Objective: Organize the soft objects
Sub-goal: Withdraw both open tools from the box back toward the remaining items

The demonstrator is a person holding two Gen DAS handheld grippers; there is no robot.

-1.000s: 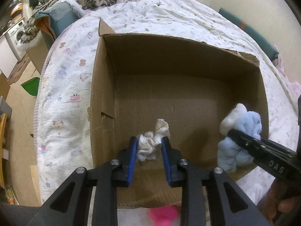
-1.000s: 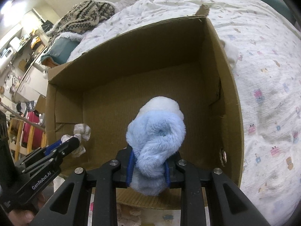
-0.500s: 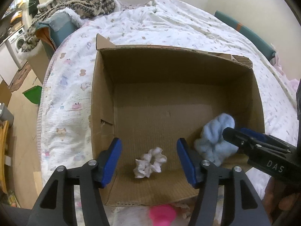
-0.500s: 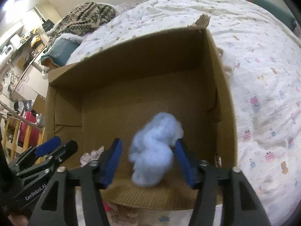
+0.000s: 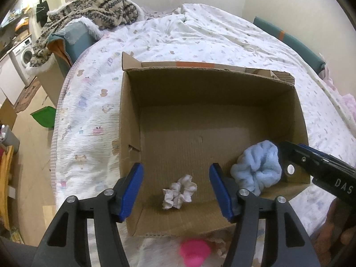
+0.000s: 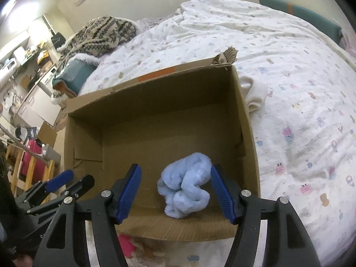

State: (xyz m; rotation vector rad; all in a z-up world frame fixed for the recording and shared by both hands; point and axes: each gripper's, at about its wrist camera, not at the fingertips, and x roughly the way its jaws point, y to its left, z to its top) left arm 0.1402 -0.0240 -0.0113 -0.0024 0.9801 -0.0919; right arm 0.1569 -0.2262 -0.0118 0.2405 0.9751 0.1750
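Observation:
An open cardboard box sits on the bed. A small white scrunchie lies on the box floor near the front wall. A fluffy light-blue soft item lies in the box's front right corner. My left gripper is open and empty above the scrunchie. My right gripper is open and empty above the blue item; it also shows in the left wrist view. The left gripper shows at the left of the right wrist view.
A pink soft item lies on the bed in front of the box. A cream cloth lies by the box's right wall. A patterned knit blanket is piled at the far left. The floor drops off left of the bed.
Both grippers opened and let go: the white scrunchie and the blue item dropped onto the box floor. Both grippers have since pulled back and up a little.

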